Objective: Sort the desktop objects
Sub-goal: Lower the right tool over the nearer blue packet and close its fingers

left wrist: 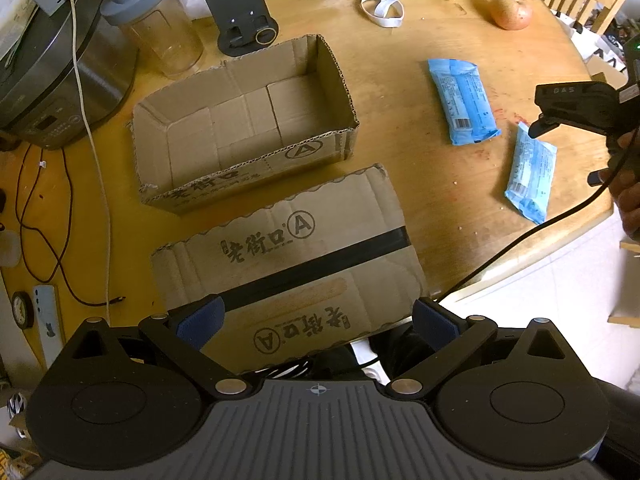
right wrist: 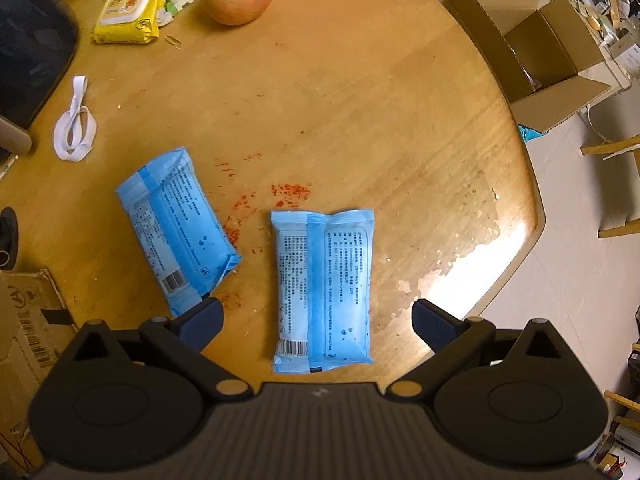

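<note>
The right gripper hovers above the table with its jaws spread wide and gripping nothing. The near blue packet lies directly ahead of and below these jaws, centred in the gap between them. Its long axis runs along the line of the fingers, so the narrow width faces the jaws. A straight descent appears sufficient for a grasp across that width.

The second blue packet lies just left of the near blue packet, apart from it and turned at an angle.

The left gripper is also released and empty, positioned over the upturned cardboard box. The open cardboard box stands well left of the near blue packet. The right gripper is the nearer one.
</note>
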Tool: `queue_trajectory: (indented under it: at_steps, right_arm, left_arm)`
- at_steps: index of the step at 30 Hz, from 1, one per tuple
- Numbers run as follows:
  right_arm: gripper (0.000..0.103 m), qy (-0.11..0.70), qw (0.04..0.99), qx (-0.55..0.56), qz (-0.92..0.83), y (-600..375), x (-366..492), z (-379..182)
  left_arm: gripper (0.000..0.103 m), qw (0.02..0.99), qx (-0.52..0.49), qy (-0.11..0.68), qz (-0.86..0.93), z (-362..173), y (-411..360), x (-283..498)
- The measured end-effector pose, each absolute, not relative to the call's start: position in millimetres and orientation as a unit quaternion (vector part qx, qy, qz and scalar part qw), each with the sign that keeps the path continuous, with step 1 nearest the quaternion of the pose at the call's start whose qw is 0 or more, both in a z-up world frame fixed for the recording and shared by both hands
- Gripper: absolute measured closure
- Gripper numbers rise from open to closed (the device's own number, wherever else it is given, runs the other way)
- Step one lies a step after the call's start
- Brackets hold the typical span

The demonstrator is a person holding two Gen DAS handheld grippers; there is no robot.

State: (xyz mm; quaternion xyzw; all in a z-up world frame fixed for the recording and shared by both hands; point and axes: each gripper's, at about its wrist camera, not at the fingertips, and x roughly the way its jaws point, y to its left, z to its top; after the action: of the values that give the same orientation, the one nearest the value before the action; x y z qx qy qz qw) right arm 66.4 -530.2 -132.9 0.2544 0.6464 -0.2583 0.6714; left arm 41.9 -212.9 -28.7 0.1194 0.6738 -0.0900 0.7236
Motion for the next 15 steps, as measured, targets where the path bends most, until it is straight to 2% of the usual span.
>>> queue_trajectory:
  at_steps: [15]
  right_arm:
    - [0.0,0.656,0.659,0.252,-0.267,-531.4,64.1,-166.9]
  left_arm:
    - [0.0,0.722,0.119,0.676,-0.089,-29.2,-212.2,41.8]
